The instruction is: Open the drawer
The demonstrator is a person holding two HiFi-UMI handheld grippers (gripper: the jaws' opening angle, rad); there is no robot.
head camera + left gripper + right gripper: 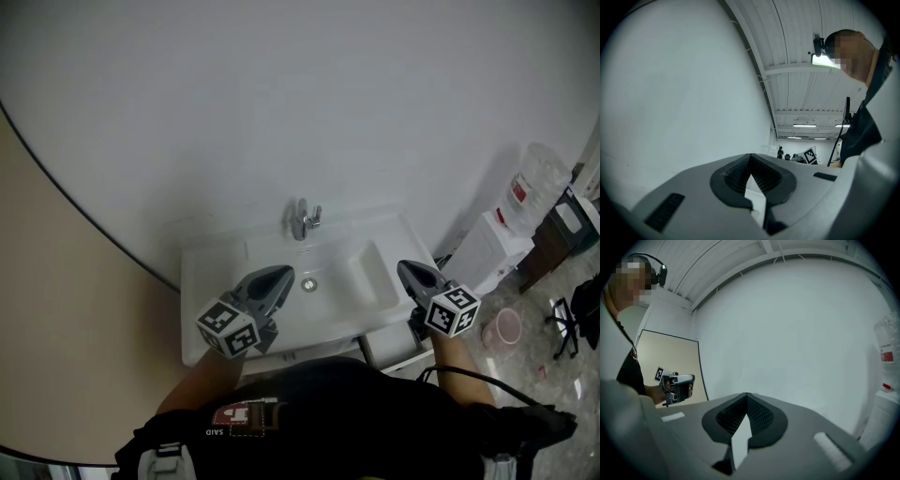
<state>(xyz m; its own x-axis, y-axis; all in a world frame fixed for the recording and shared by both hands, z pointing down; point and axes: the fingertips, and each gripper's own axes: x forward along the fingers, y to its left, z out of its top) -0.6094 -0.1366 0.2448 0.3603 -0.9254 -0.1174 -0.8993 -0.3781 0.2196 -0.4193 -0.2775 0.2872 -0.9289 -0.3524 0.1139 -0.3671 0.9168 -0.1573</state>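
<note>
Dark shirt fabric [347, 412] fills the bottom of the head view, with both forearms reaching up out of it. At lower left the left gripper [280, 276] hangs over the white basin [352, 272]. In the left gripper view its jaws [751, 157] meet at the tips, with nothing between them. At lower right the right gripper [410, 272] hovers over the basin's right edge. Its jaws [746, 395] are likewise pressed together and hold nothing. Neither claw touches anything.

Just below the basin's front edge, between the two grippers and nearer the right one, shows the white drawer [396, 349]. Its long axis runs left to right across the frame, and its face is turned toward the bottom edge. Whether it sits fully shut cannot be told.

Beyond, at the basin's back, a chrome faucet [302, 220] stands upright. Far right stands a water dispenser [492, 246], with a pink bucket [507, 326] on the floor beside it.
</note>
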